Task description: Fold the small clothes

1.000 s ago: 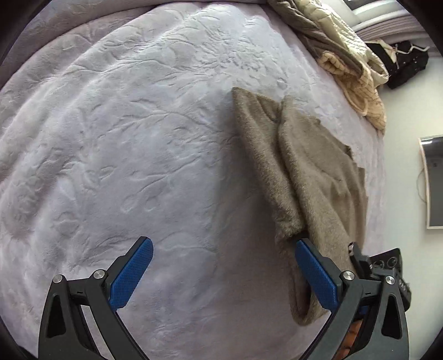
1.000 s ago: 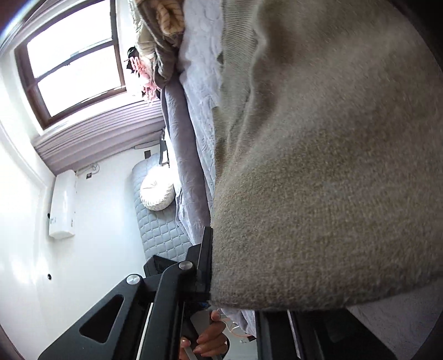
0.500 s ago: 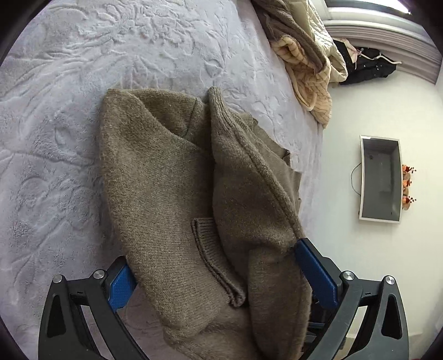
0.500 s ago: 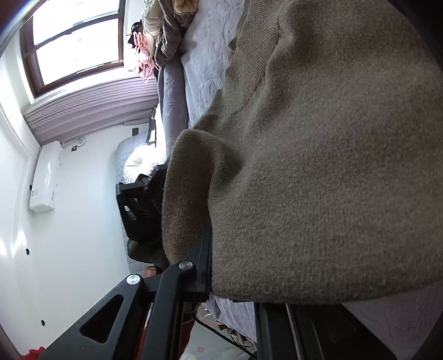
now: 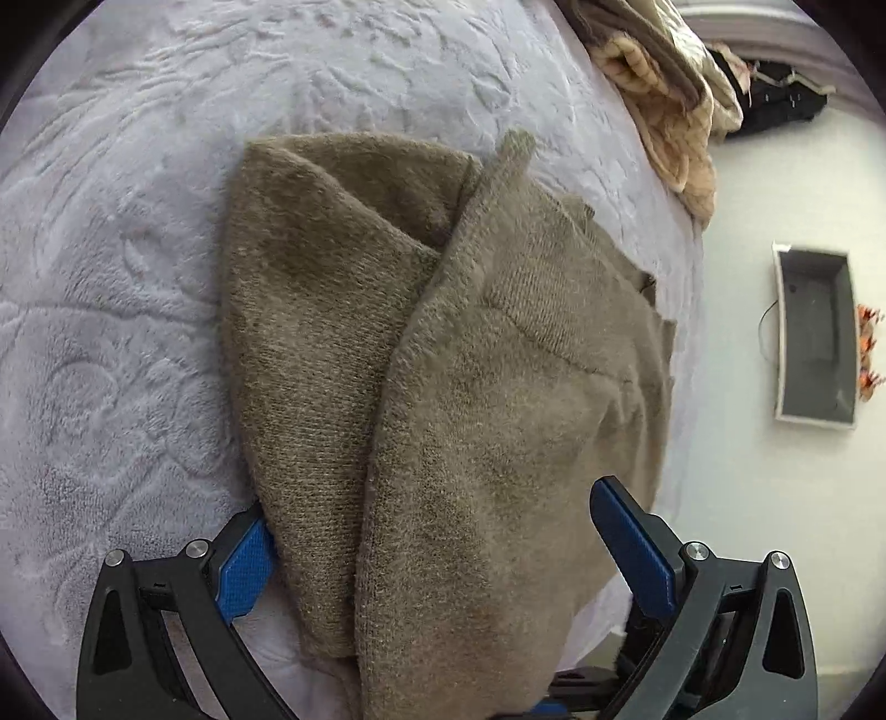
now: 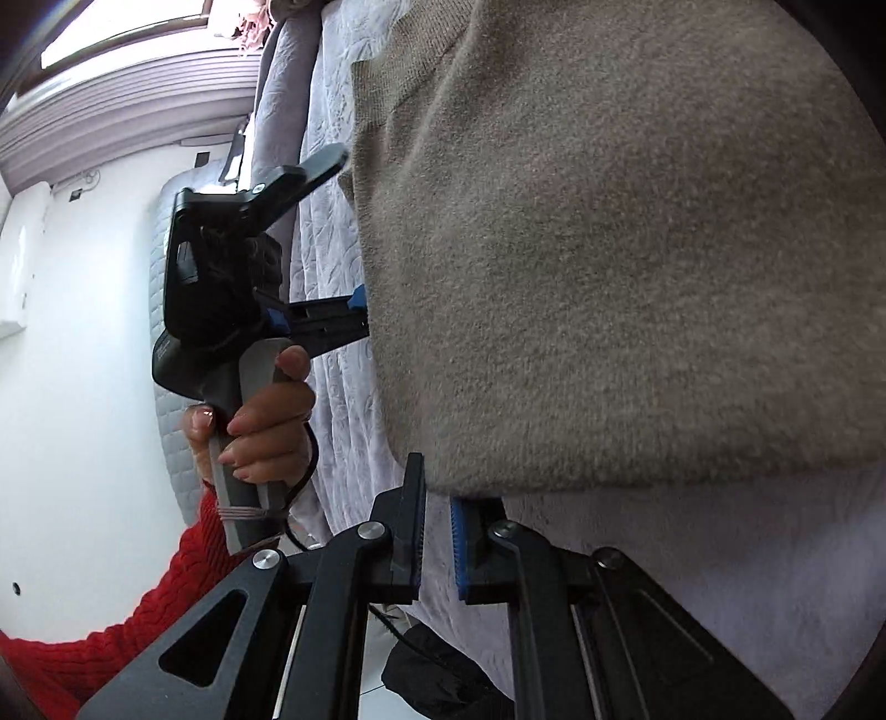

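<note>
An olive-brown knitted sweater (image 5: pixel 470 360) lies on the lavender bed cover (image 5: pixel 111 332), with one part folded over the other. My left gripper (image 5: pixel 432 501) is open wide; its blue pads (image 5: pixel 243 565) stand on either side of the sweater's near end without pressing it. In the right wrist view the sweater (image 6: pixel 609 249) fills the upper right. My right gripper (image 6: pixel 440 487) is shut on its lower edge, just above the bed cover (image 6: pixel 664 554). The left gripper's body (image 6: pixel 221 288) shows there too, held by a hand (image 6: pixel 260 421) with a red sleeve, its fingers reaching under the sweater.
A heap of beige and cream clothes (image 5: pixel 664 83) lies at the far corner of the bed, with a dark item (image 5: pixel 775 105) beyond it. The bed's edge runs just right of the sweater; a screen (image 5: pixel 814 338) hangs on the white wall. A window (image 6: pixel 111 27) is at upper left.
My left gripper moved right and down to the sweater, which now lies between its open jaws. The right gripper turned and sank with the held flap; the left gripper and hand came into its view.
</note>
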The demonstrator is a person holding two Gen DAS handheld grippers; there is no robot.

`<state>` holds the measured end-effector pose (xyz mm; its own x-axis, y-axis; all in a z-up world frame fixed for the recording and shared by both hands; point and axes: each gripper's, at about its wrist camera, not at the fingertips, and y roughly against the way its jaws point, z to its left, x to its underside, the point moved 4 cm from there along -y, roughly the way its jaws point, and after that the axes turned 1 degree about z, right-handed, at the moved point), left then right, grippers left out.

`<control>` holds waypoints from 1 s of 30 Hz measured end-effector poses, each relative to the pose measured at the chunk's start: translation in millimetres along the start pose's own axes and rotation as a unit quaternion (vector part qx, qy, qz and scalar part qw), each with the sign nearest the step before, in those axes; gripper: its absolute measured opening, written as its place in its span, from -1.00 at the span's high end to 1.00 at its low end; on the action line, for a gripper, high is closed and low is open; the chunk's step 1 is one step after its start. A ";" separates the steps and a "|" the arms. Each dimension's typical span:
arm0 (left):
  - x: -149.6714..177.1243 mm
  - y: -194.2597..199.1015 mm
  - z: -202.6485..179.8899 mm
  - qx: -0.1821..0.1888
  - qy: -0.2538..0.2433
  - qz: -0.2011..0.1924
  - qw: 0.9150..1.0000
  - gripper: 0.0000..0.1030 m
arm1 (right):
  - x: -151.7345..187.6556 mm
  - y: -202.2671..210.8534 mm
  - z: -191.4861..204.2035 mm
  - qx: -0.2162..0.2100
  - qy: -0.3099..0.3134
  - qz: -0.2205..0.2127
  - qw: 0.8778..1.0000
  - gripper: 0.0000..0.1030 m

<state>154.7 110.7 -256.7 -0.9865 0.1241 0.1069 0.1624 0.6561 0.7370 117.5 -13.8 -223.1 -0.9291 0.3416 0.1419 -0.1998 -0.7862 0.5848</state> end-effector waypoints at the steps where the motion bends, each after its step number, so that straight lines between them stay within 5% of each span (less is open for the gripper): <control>1: 1.1 -3.7 -4.8 -0.020 -0.016 0.004 1.000 -1.00 | 1.4 5.0 2.1 0.002 0.005 0.004 1.000 0.82; 4: 3.4 -12.5 -19.2 -0.068 -0.052 0.006 0.996 -0.99 | 4.5 32.0 8.9 0.030 0.037 -0.002 0.999 0.80; 9: 6.2 -17.4 -37.1 -0.105 -0.081 -0.008 0.991 -0.80 | -15.3 110.5 -0.7 0.150 0.059 -0.091 0.983 0.79; 12: 4.4 -21.2 -33.7 -0.148 -0.086 -0.008 0.985 -0.29 | -29.9 146.1 -26.8 0.236 0.069 -0.115 0.962 0.79; 14: 3.3 -20.1 -33.0 -0.151 -0.086 -0.011 0.985 0.29 | -34.4 150.0 -50.6 0.276 0.063 -0.100 0.954 0.79; 17: 3.9 -12.6 -36.9 -0.138 -0.075 -0.016 0.987 0.45 | -37.6 134.7 -78.5 0.285 0.059 -0.062 0.955 0.89; 20: 9.3 -1.3 -55.2 -0.144 -0.085 -0.034 0.985 0.49 | -38.7 124.1 -75.0 0.321 0.111 -0.054 0.939 0.90; 24: 13.6 13.8 -92.7 -0.121 -0.090 -0.060 0.987 0.52 | -39.6 124.2 -72.4 0.318 0.120 -0.063 0.938 0.90; 30: 11.8 18.8 -181.0 -0.091 -0.127 -0.089 0.984 0.53 | -40.6 147.5 -97.1 0.207 0.045 -0.103 0.972 0.90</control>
<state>142.2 -10.2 -120.8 -0.9582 0.2163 -0.1873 -0.0413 0.5433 0.8385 95.6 -193.6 -220.2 -0.9097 0.4088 -0.0729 -0.2601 -0.4242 0.8674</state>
